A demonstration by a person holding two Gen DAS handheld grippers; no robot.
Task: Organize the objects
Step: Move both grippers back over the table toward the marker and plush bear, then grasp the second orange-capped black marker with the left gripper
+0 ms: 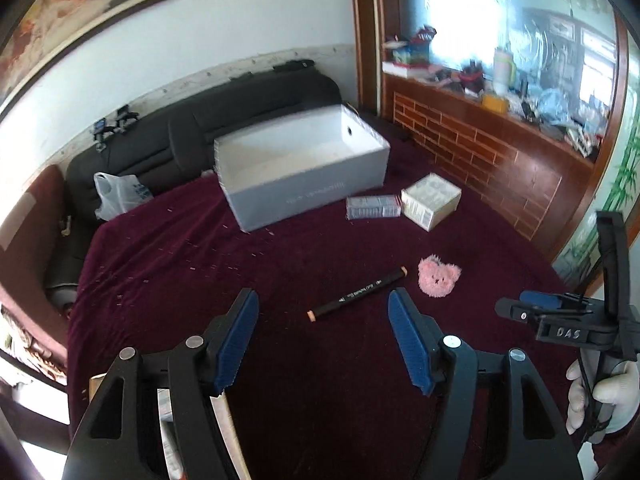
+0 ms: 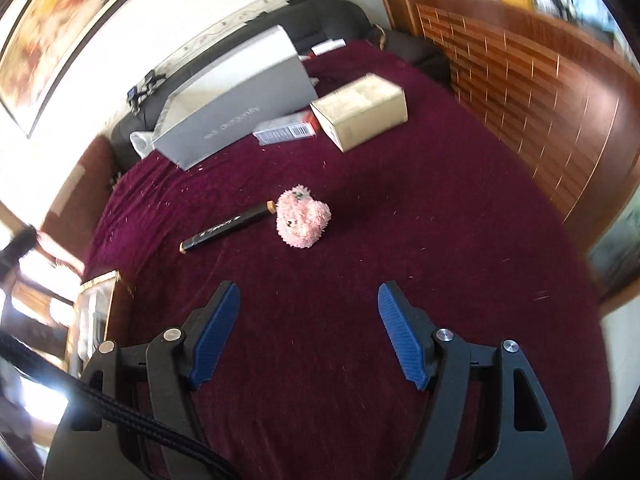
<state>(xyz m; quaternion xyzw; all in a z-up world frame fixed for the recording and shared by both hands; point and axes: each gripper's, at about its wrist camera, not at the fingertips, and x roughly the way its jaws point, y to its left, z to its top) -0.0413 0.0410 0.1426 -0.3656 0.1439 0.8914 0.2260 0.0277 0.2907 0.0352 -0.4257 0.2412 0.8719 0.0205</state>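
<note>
Only the left wrist view showed inside the white box (image 1: pixel 304 160), which held nothing. Both grippers' jaws were released, gripping nothing, above the cloth (image 2: pixel 400 220).

Black marker (image 1: pixel 358 294) lies flat beside pink plush (image 1: pixel 439 281), apart.

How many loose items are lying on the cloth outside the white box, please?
4: marker nearest, pink plush at its right, flat packet and carton by the white box. More may be hidden behind it.
</note>
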